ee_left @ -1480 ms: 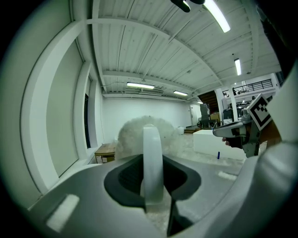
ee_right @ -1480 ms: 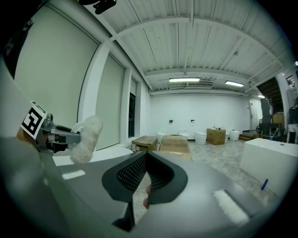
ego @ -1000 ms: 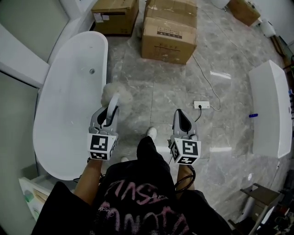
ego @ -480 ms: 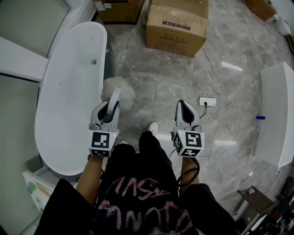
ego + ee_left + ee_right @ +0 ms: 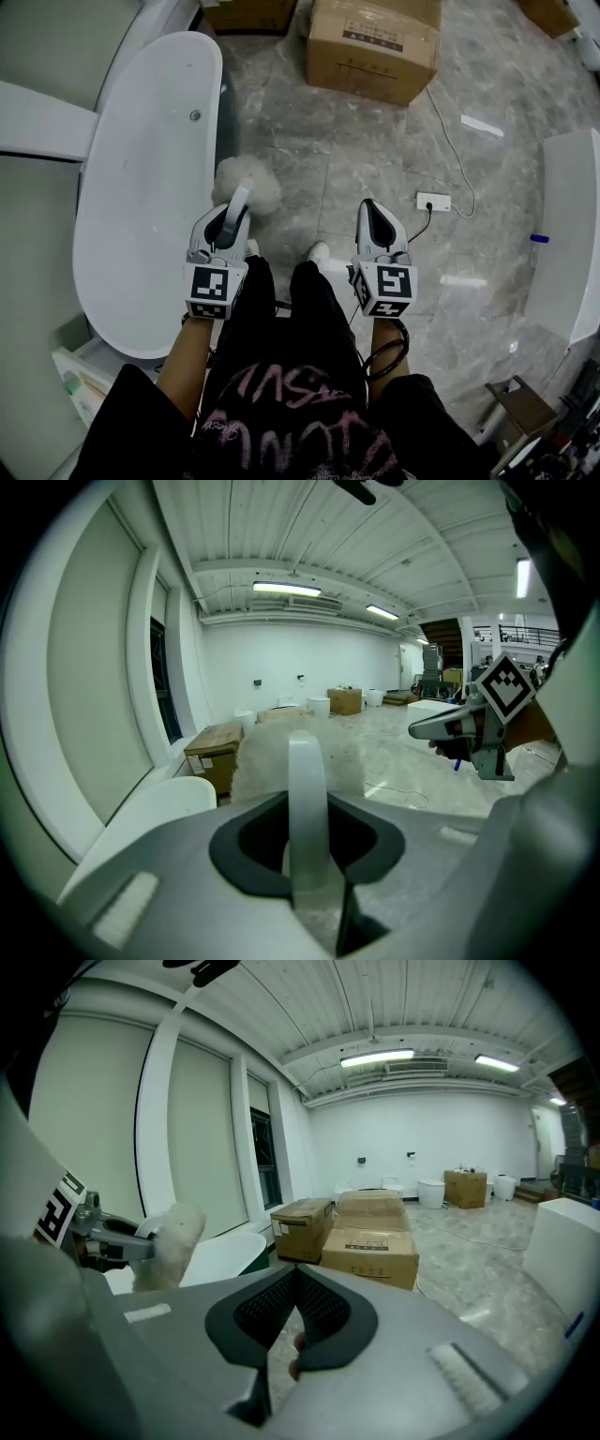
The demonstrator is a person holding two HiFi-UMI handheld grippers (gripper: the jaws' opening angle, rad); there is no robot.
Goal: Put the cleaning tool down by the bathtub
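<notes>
Currently I'm holding the fluffy duster (image 5: pixel 247 183) clamped in my left gripper (image 5: pixel 227 221), right gripper (image 5: pixel 375 214) pinched empty, bathtub (image 5: pixel 141 169) at nine o'clock, set-down pending.

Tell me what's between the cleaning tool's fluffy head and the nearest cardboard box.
Nothing: in the head view, only bare grey floor separates the cleaning tool's fluffy head and the cardboard box.

One white oval bathtub (image 5: pixel 141 187), one fluffy white cleaning tool (image 5: pixel 251 178), one white floor socket strip (image 5: pixel 433 201). At least four brown cardboard boxes (image 5: pixel 370 1252). Two grey grippers: left gripper (image 5: pixel 232 211), right gripper (image 5: pixel 369 208).
</notes>
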